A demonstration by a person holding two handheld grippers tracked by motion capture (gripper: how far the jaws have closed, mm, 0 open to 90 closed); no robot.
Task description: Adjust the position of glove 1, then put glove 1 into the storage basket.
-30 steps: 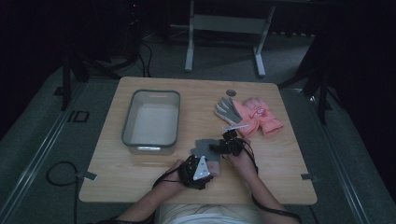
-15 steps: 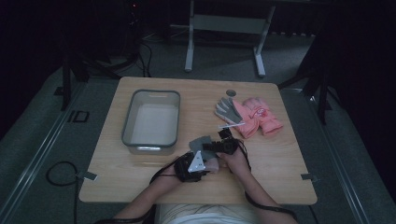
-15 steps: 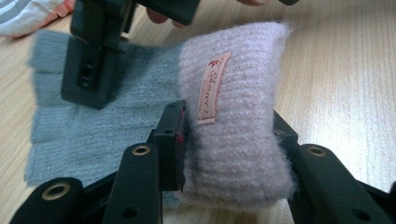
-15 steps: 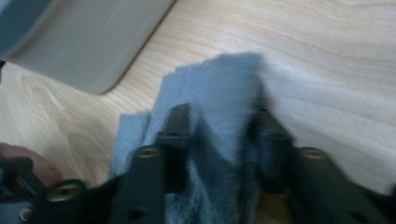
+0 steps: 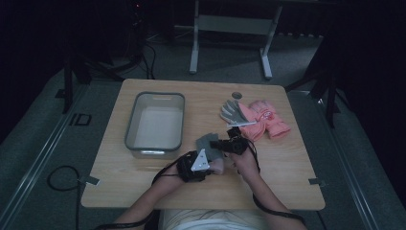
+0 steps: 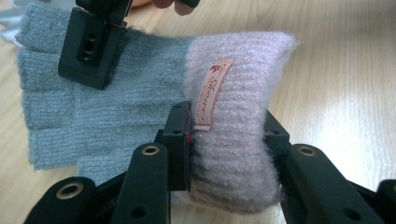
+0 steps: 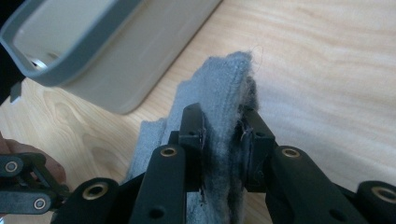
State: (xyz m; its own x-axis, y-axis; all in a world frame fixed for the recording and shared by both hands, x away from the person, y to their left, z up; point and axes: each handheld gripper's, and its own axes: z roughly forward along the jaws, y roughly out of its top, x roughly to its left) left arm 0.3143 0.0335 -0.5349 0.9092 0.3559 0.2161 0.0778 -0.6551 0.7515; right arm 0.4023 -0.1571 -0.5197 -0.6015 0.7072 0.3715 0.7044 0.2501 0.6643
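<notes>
both grippers have drawn nearer the person's edge of the table since the earlier frames, and the grey glove (image 5: 207, 143) has come with them, now well apart from the glove pile it lay close to a second ago.

going left to right: the grey bin (image 5: 132, 125) stands on the left half of the wooden table (image 5: 287, 177), and its inside looks bare. just beside its near right corner, the left gripper (image 6: 226, 128) pinches the glove's pale pink cuff (image 6: 238, 107), jaws closed on either side of the ribbed band by the sewn label (image 6: 212, 93). the right gripper (image 7: 223, 140) clamps the grey finger end, its jaws pressed on a bunched fold of knit. the glove hangs stretched between the two, low over the wood. farther right and back lie a second grey glove (image 5: 231, 111) and the pink gloves (image 5: 265, 120), touching each other.

the step in hand looks like carrying the glove to the bin. to do it well, both pinches should hold firm while the hands travel together, keeping the knit lightly taut so it clears the bin's rim rather than dragging on it; the release should come only once the glove is over the bin's floor.

against the earlier frames, the bin and the pile have not shifted; only the hands and the held glove have.
</notes>
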